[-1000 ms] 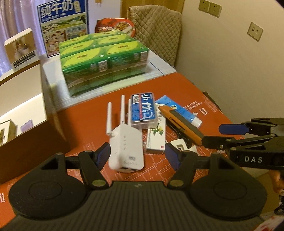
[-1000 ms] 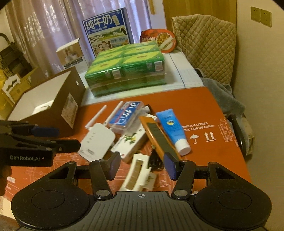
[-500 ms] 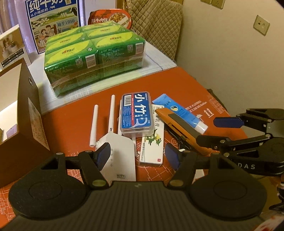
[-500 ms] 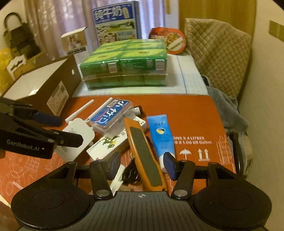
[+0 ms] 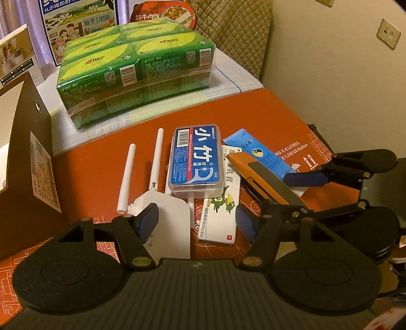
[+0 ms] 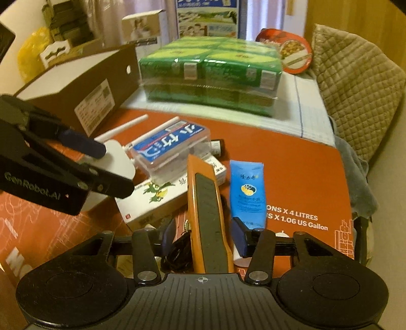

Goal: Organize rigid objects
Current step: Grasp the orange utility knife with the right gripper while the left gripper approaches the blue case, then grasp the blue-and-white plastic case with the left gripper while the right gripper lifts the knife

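Note:
A pile lies on the orange surface (image 5: pixel 274 111): a white router with antennas (image 5: pixel 167 220), a blue floss-pick box (image 5: pixel 195 158), a white medicine box (image 5: pixel 220 208), an orange utility knife (image 6: pixel 208 220) and a blue tube (image 6: pixel 247 193). My left gripper (image 5: pixel 196 222) is open, with the router body between its fingers. My right gripper (image 6: pixel 204 233) is open, straddling the knife's near end; it shows in the left wrist view (image 5: pixel 291 193) over the knife (image 5: pixel 266 177). The left gripper shows in the right wrist view (image 6: pixel 101 165) at the router (image 6: pixel 119 157).
An open brown cardboard box (image 5: pixel 28 162) stands at the left. A shrink-wrapped green carton pack (image 5: pixel 134 61) sits behind the pile on a white cloth. A milk box (image 5: pixel 78 22), a food bowl (image 5: pixel 165 12) and a quilted chair back (image 6: pixel 355 83) lie farther back. A black cable (image 6: pixel 177 251) lies beside the knife.
Both grippers have moved forward and lower. The router now sits between my left fingers, and the knife's end sits between my right fingers. Both stay open.

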The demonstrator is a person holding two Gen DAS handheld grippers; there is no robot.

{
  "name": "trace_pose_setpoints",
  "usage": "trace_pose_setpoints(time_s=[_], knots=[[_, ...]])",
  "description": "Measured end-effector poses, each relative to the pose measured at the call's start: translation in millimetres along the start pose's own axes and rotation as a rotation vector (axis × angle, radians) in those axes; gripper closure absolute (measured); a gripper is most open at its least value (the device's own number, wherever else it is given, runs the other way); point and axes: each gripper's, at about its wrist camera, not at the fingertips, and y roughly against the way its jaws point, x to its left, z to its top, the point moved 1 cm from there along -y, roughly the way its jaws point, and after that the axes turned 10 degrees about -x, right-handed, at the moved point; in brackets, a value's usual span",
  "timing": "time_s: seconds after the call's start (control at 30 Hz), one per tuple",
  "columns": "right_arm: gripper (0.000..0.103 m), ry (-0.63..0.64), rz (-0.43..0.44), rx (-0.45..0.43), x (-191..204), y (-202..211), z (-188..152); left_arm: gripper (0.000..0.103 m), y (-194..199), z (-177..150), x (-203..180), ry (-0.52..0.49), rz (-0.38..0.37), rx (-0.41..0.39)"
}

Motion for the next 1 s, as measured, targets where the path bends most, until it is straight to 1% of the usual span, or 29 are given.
trace_pose_setpoints(time_s=[0.1,0.23,0.43,0.67,0.8,1.0], knots=[[0.065,-0.002,0.003,0.009,-2.9,-5.3,-2.0,0.039,-1.0,0.7,-0.8,0.0,0.007,0.0],[0.066,-0.002,0.014,0.011,-4.5,-9.5,-2.6,0.039,-1.5,0.9,-1.9,0.0,0.012,0.0],[0.07,-0.005,0.008,-0.009,-6.5,-6.5,-3.9,0.039,-1.8,4.3,-3.6,-0.008,0.009,-0.01],[0.071,-0.097,-0.016,-0.061,-17.6,12.3,2.6,0.039,-3.5,15.1,-3.3,-0.017,-0.022,-0.041],[0.072,-0.148,-0.045,-0.084,-23.9,21.5,6.4,0.039,-10.5,24.0,1.1,-0.017,-0.042,-0.053],[0.072,-0.204,-0.092,-0.113,-31.8,33.2,10.0,0.039,-28.3,33.2,8.0,-0.018,-0.069,-0.034]])
